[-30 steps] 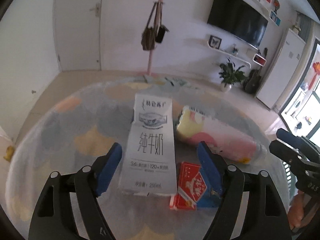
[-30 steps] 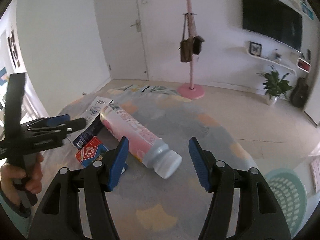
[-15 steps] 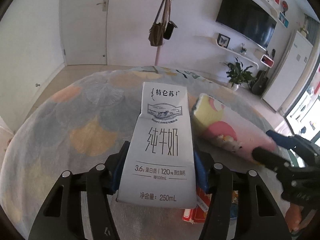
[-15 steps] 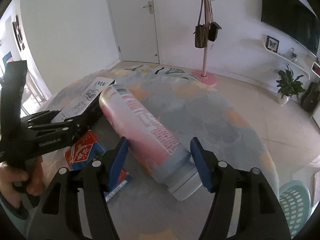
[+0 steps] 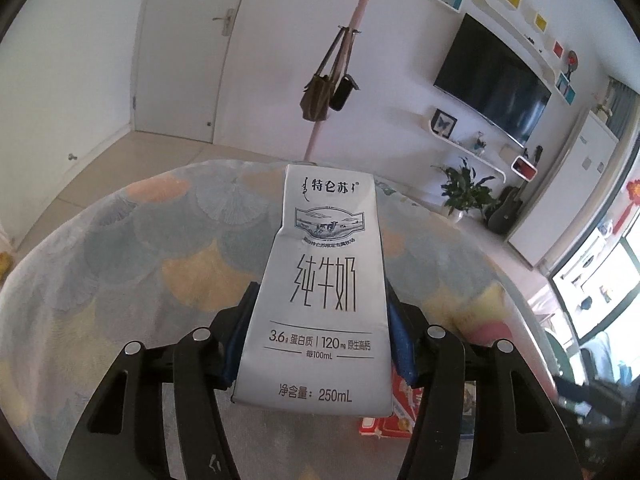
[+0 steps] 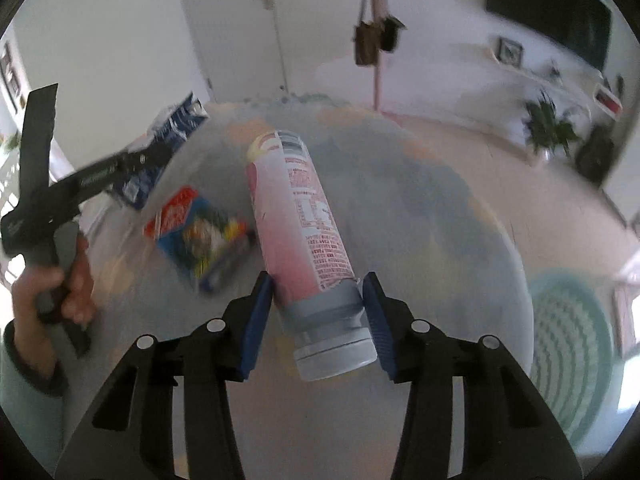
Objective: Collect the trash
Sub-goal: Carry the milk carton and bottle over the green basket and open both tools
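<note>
**A:** Trash first: where was it?

**B:** The milk carton (image 5: 326,240) was off the bench (image 5: 120,248), clenched by its lower end in the left tool (image 5: 320,332), whose pads had closed flat against its two narrow sides. The pink bottle (image 6: 296,208) lay on its side on the bench with the red-and-blue snack packet (image 6: 200,236) just beside it.

**A:** Why hold the carton that low?

**B:** My guess is that the flat sides gave the pads a square seat and left most of the carton sticking out in front, easy to tip out later.

**A:** And the right tool (image 6: 318,312)?

**B:** Its jaws had just been closing, with the bottle's grey neck between them. One pad touched the shoulder. Whether the other already pressed, I could not tell.

**A:** Why the neck?

**B:** It was the end nearest the tool, and the narrowest.

**A:** Where to then?

**B:** Probably the green basket (image 6: 568,344) on the floor.
</note>
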### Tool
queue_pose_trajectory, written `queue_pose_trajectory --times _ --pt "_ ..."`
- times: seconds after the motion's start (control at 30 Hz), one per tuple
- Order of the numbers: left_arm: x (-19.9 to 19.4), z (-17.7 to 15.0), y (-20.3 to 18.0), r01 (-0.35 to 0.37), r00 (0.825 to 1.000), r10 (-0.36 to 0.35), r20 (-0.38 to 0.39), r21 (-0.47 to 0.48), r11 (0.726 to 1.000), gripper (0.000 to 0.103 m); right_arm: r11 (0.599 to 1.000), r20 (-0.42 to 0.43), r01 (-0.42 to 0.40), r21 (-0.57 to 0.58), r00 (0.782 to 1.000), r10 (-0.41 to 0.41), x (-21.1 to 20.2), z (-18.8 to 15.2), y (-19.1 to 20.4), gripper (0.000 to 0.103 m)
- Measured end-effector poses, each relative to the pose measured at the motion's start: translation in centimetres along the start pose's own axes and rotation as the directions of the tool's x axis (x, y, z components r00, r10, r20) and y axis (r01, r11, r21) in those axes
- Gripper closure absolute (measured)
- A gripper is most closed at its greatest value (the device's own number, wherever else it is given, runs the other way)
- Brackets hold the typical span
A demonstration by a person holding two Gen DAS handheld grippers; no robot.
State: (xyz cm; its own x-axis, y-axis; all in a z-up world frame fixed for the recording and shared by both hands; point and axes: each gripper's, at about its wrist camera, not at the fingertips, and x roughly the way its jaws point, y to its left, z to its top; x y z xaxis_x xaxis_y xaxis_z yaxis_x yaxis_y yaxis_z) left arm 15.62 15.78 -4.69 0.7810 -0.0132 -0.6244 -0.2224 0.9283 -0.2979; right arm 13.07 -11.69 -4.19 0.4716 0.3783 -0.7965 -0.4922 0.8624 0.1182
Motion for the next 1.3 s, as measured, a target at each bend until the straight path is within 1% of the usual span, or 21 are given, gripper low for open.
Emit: queue_pose_trajectory --times 0.03,0.07,0.1,0.2,0.27,0.33,0.43,0.47,0.57,0.67,0.73,0.87,1.0,1.1,1.17,1.3 --pt "-0.1 0.0 -0.1 0.004 1.000 -0.004 0.003 -0.001 1.000 0.048 1.000 0.003 -0.009 0.000 1.000 0.009 -0.1 0.0 0.0 0.059" --pt "-0.2 -0.1 -0.1 0.009 1.000 -0.009 0.005 -0.001 1.000 0.048 1.000 0.002 -0.018 -0.007 1.000 0.018 0.0 0.2 0.1 0.057" --pt "-0.3 -0.1 -0.1 0.015 1.000 -0.015 0.006 0.001 1.000 0.048 0.999 -0.003 -0.028 -0.015 1.000 0.028 0.1 0.3 0.2 0.051" --pt "-0.5 -0.2 0.1 0.017 1.000 -0.017 0.011 0.000 1.000 0.048 0.998 0.001 -0.012 -0.059 1.000 0.012 1.4 1.9 1.3 0.048" --pt "-0.5 -0.1 0.1 0.024 1.000 -0.024 0.009 -0.011 1.000 0.048 0.996 -0.006 -0.017 -0.088 1.000 0.016 2.3 2.2 2.1 0.042" --pt "-0.6 0.1 0.3 0.030 1.000 -0.030 0.008 -0.025 0.999 0.048 0.994 -0.013 -0.011 -0.112 1.000 0.010 3.4 2.7 2.6 0.042" --pt "-0.6 0.4 0.7 0.041 0.999 -0.040 0.013 -0.038 0.998 0.048 0.994 -0.032 -0.003 -0.108 0.999 -0.001 4.5 3.0 2.6 0.043" --pt "-0.6 0.4 0.7 0.042 0.999 -0.041 0.017 -0.038 0.998 0.048 0.995 -0.029 0.002 -0.098 1.000 -0.005 4.6 3.0 2.4 0.052" --pt "-1.3 0.4 0.3 0.063 0.997 -0.061 0.041 -0.033 0.998 0.048 0.998 -0.022 -0.058 -0.037 0.998 0.057 4.1 2.9 1.2 0.055" --pt "-2.4 0.3 -0.9 0.105 0.991 -0.105 0.085 0.000 0.994 0.048 0.998 0.024 -0.057 -0.003 0.998 0.057 2.3 2.5 0.2 0.056" --pt "-3.1 0.3 -2.5 0.128 0.985 -0.132 0.108 0.048 0.991 0.048 0.998 0.062 -0.058 0.032 0.996 0.056 0.6 2.5 -0.7 0.057" --pt "-5.1 0.1 -6.4 0.180 0.973 -0.195 0.120 0.128 0.975 0.048 0.996 0.152 -0.016 0.087 0.988 0.003 -3.7 1.9 -3.5 0.057" --pt "-6.8 -0.4 -11.3 0.246 0.956 -0.271 0.112 0.193 0.950 0.048 0.987 0.220 0.006 0.162 0.975 -0.041 -7.3 1.1 -7.3 0.058" --pt "-7.4 -1.0 -15.6 0.311 0.936 -0.340 0.088 0.240 0.920 0.048 0.976 0.257 0.032 0.217 0.962 -0.088 -9.5 0.2 -10.2 0.058" --pt "-7.1 -1.5 -17.5 0.345 0.926 -0.372 0.064 0.254 0.903 0.048 0.967 0.272 0.037 0.251 0.956 -0.107 -10.6 -0.4 -12.0 0.058" --pt "-5.6 -3.0 -22.1 0.412 0.904 -0.427 -0.006 0.275 0.869 0.048 0.945 0.273 0.082 0.316 0.946 -0.174 -12.0 -2.3 -15.3 0.058"
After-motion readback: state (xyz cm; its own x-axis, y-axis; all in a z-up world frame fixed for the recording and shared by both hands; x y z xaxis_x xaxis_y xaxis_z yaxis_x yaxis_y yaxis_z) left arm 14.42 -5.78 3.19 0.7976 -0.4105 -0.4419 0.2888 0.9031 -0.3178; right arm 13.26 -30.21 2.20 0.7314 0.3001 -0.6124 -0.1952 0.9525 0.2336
